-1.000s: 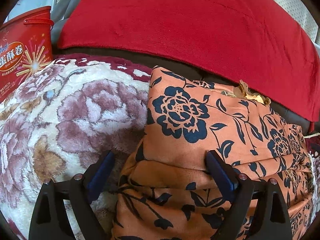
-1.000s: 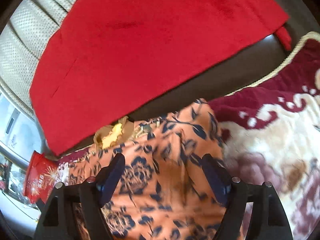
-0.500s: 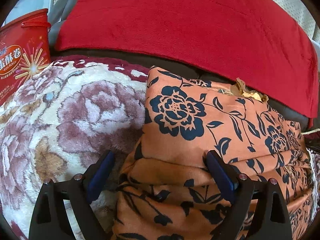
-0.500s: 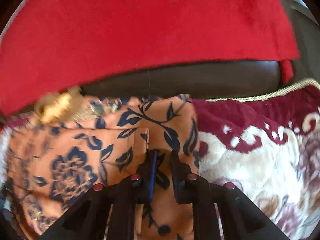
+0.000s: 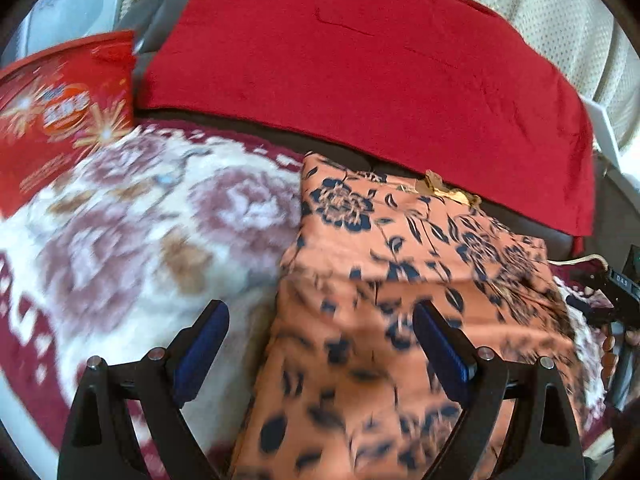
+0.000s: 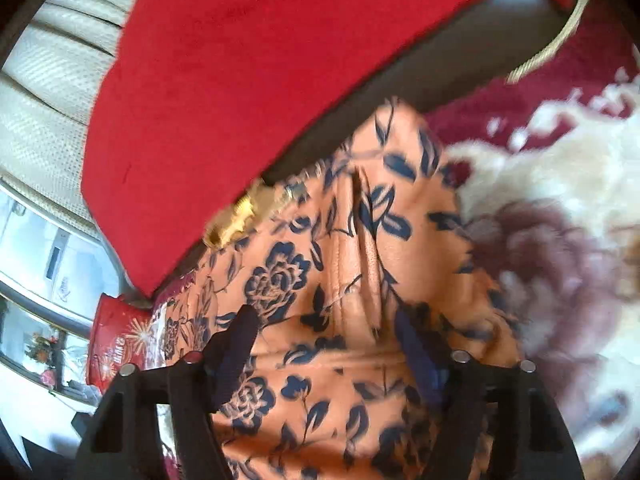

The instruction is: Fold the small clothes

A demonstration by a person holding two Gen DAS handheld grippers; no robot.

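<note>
An orange garment with dark blue flowers lies folded on a plush rose-patterned blanket. Gold trim shows at its far edge. My left gripper hovers open over the garment's left edge, one finger over the blanket and one over the cloth, gripping nothing. In the right wrist view the right gripper has its jaws opening above the garment. Cloth lies under them, but the pads do not press it. A pinched ridge stands up in the cloth just ahead of them.
A red throw covers the dark sofa back behind the garment. A red snack tin stands at the far left. Cream mesh fabric hangs behind. A hand on the other gripper's handle shows at the right edge.
The right gripper shut on a fold of the garment half a second ago and has since let go, leaving a ridge. The left gripper drew back and up, still open.
</note>
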